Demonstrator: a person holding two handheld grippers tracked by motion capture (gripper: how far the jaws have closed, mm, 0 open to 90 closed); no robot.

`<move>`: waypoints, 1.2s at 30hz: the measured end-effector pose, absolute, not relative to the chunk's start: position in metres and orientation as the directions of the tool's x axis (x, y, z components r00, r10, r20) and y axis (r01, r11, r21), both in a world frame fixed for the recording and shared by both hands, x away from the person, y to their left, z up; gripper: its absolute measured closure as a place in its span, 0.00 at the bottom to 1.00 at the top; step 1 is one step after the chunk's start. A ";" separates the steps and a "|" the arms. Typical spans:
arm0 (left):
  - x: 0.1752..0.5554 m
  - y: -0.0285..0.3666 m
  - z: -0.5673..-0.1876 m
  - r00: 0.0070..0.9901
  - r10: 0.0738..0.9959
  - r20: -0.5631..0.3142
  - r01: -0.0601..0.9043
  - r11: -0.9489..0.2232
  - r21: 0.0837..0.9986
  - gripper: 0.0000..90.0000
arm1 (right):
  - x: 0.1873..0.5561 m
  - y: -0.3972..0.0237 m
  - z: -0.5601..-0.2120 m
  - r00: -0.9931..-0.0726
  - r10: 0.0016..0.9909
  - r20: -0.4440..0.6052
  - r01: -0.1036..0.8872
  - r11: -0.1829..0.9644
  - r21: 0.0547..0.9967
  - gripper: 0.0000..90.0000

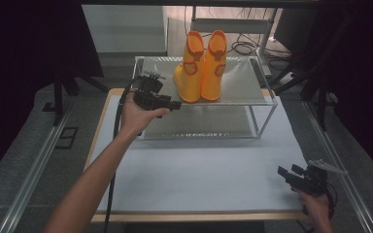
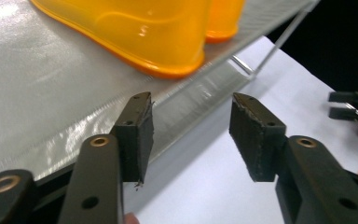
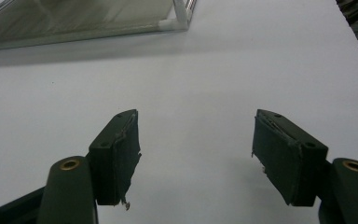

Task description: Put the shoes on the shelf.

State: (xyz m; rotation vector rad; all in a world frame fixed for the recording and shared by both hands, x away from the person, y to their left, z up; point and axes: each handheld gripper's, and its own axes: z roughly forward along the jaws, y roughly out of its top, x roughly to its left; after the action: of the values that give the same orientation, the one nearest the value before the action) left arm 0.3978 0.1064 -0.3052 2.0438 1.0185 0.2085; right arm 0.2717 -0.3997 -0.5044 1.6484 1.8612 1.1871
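Note:
A pair of yellow rubber boots (image 1: 201, 68) with orange trim stands upright on the top shelf of a two-tier metal rack (image 1: 245, 82). My left gripper (image 1: 176, 104) is held open at the rack's front left, just short of the nearer boot's toe (image 2: 168, 51), with nothing between its jaws. Its pads (image 2: 139, 135) frame the shelf's front edge. My right gripper (image 1: 281, 172) rests low at the table's front right corner, open and empty, pointing left across the white table top (image 3: 191, 84).
The rack's lower shelf (image 1: 204, 124) holds nothing. Its corner post (image 3: 182, 16) stands ahead of the right gripper. A cable (image 1: 116, 145) trails from the left gripper along the forearm. Dark curtains and stand legs surround the table; grey floor lies beyond its edges.

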 end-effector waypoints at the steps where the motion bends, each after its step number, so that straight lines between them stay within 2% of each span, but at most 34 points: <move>1: 0.393 0.109 -0.306 0.668 0.718 -0.197 0.581 -0.338 0.740 0.53 | 0.272 -0.400 -0.504 -0.235 0.941 0.244 0.616 -0.050 0.786 0.35; 15: 0.343 0.131 -0.333 0.730 0.661 -0.173 0.520 -0.373 0.769 0.49 | 0.272 -0.399 -0.506 -0.241 0.942 0.234 0.617 -0.038 0.786 0.35; 27: 0.314 0.152 -0.375 0.740 0.642 -0.200 0.535 -0.381 0.754 0.47 | 0.273 -0.399 -0.508 -0.242 0.942 0.232 0.619 -0.034 0.785 0.35; 36: 0.312 0.160 -0.393 0.720 0.656 -0.226 0.570 -0.372 0.733 0.47 | 0.274 -0.396 -0.508 -0.245 0.942 0.230 0.622 -0.029 0.783 0.35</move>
State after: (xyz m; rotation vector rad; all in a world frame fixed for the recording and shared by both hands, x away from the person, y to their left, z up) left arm 0.3123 0.1602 -0.3927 2.0723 0.9291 0.1289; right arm 0.2738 -0.3965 -0.5085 1.6389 1.8807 1.1717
